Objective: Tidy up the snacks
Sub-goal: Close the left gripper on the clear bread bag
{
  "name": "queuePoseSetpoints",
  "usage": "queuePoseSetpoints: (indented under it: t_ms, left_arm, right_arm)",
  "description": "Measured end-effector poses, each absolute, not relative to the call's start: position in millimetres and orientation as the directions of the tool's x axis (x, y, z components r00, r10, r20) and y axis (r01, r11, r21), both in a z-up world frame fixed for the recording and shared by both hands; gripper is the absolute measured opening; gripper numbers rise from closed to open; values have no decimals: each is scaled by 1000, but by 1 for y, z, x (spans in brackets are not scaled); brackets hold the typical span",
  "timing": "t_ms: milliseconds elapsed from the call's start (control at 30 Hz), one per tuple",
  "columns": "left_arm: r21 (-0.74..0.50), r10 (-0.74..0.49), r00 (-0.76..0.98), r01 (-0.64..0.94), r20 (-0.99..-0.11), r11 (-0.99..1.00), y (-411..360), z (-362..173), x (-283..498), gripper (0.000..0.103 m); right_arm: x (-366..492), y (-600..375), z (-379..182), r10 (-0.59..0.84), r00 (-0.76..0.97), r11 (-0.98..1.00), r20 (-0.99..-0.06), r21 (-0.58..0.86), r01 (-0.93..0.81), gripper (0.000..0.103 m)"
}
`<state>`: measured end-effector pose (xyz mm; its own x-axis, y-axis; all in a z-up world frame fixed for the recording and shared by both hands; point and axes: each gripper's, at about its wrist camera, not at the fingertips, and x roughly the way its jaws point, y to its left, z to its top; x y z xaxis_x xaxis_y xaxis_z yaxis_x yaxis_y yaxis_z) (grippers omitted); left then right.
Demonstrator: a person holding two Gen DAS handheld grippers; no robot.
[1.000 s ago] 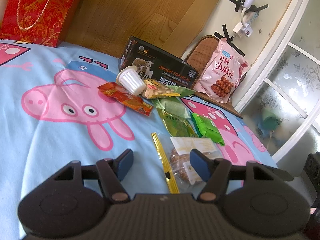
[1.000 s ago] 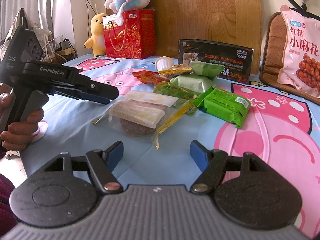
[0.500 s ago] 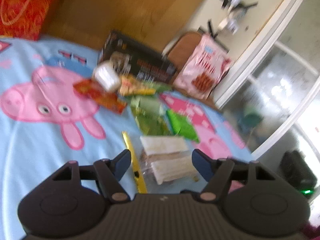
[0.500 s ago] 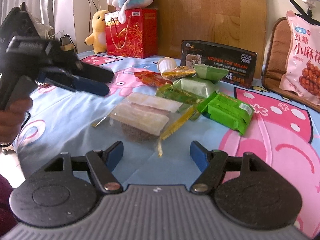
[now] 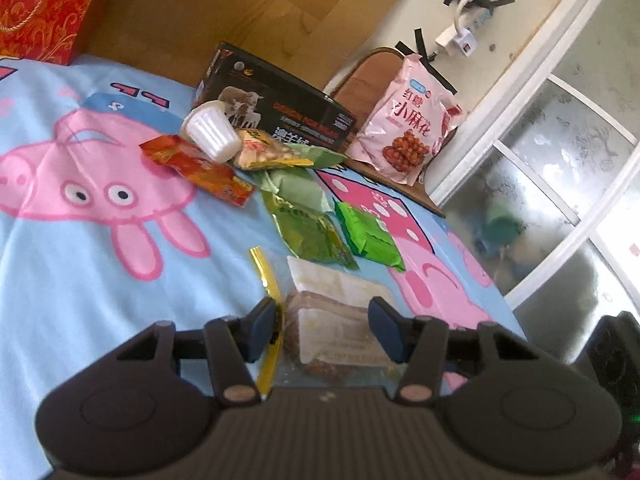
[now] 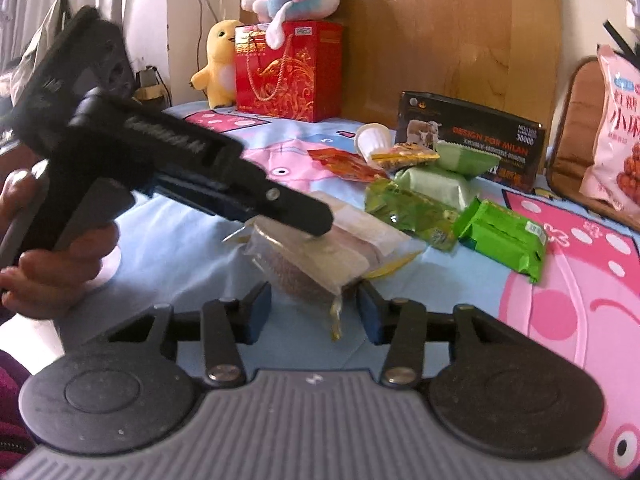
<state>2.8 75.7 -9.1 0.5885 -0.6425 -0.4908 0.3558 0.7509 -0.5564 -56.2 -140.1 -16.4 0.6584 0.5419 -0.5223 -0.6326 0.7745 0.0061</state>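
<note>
A clear pack [image 5: 340, 300] with a white label, brown pastry and a gold strip lies on the cartoon-pig sheet [image 5: 80, 264]. My left gripper [image 5: 324, 322] has it between its closing jaws, the pads close to its sides, with no visible squeeze. In the right wrist view the same pack [image 6: 352, 248] lies between the closing jaws of my right gripper [image 6: 314, 310], and the left gripper [image 6: 320, 224], held by a hand [image 6: 52, 272], reaches over its far side. Behind lie green packs [image 5: 368, 236], a red-orange packet [image 5: 196, 166] and a white cup [image 5: 210, 132].
A black box [image 5: 272, 108] stands at the back by the wooden headboard, a pink snack bag [image 5: 408, 128] leans on a brown cushion to its right. A red gift bag [image 6: 288, 72] and plush toys [image 6: 218, 64] sit at the back left. A window [image 5: 560, 160] borders the right side.
Both grippers have come forward onto the clear pack and their jaws have narrowed around it. In the right wrist view the left gripper has swung rightward over the pack.
</note>
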Motion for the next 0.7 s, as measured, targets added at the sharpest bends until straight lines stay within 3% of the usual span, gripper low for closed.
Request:
queuePoseSetpoints:
  t_ms: [700]
  left_arm:
    - [-561, -638, 596, 346, -488, 752, 78, -10, 1, 52]
  right_arm:
    - [-53, -142, -18, 567, 638, 771, -521, 62, -634, 55]
